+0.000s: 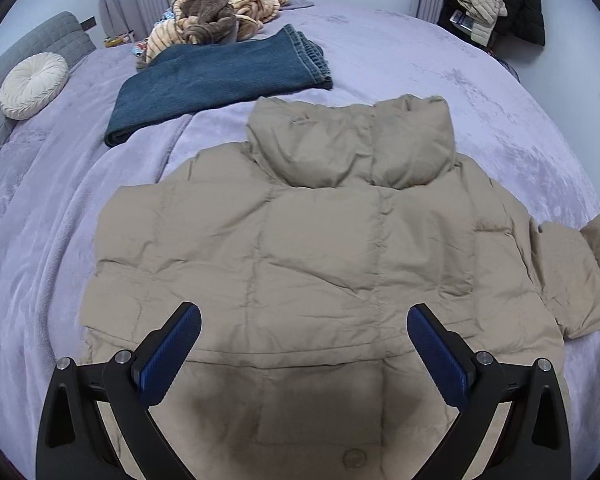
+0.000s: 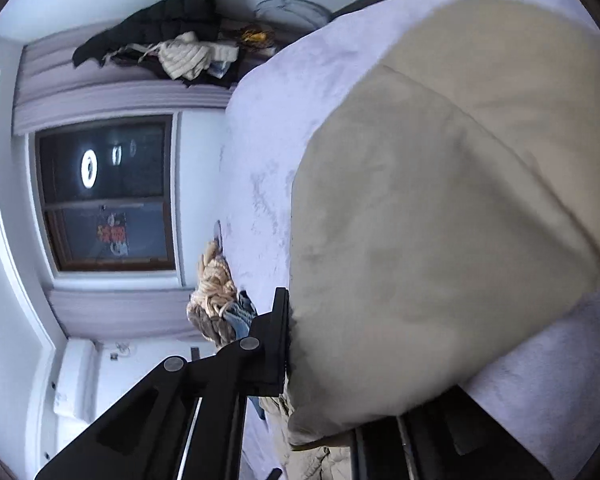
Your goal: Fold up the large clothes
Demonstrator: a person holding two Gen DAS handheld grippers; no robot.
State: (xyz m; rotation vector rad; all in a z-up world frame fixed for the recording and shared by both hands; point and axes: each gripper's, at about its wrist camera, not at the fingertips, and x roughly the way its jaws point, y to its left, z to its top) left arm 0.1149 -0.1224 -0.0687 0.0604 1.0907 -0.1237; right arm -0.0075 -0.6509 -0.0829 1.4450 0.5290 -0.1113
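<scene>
A beige puffer jacket (image 1: 320, 248) lies spread flat on the lilac bed cover (image 1: 420, 52), hood toward the far side, one sleeve (image 1: 572, 272) sticking out at the right. My left gripper (image 1: 304, 332) hangs open just above the jacket's near hem, its blue pads (image 1: 172, 356) wide apart with nothing between them. In the right wrist view, which is rolled sideways, my right gripper (image 2: 294, 320) is shut on beige jacket fabric (image 2: 440, 220). That fabric drapes over one finger and hides it; the other black finger (image 2: 278, 340) shows.
Folded blue jeans (image 1: 220, 76) lie beyond the jacket, with a heap of striped clothes (image 1: 220, 12) behind them. A round white cushion (image 1: 34, 84) leans on the grey headboard (image 1: 0, 100). Dark coats (image 1: 520, 4) hang at the far right. A window (image 2: 108, 192) faces the bed.
</scene>
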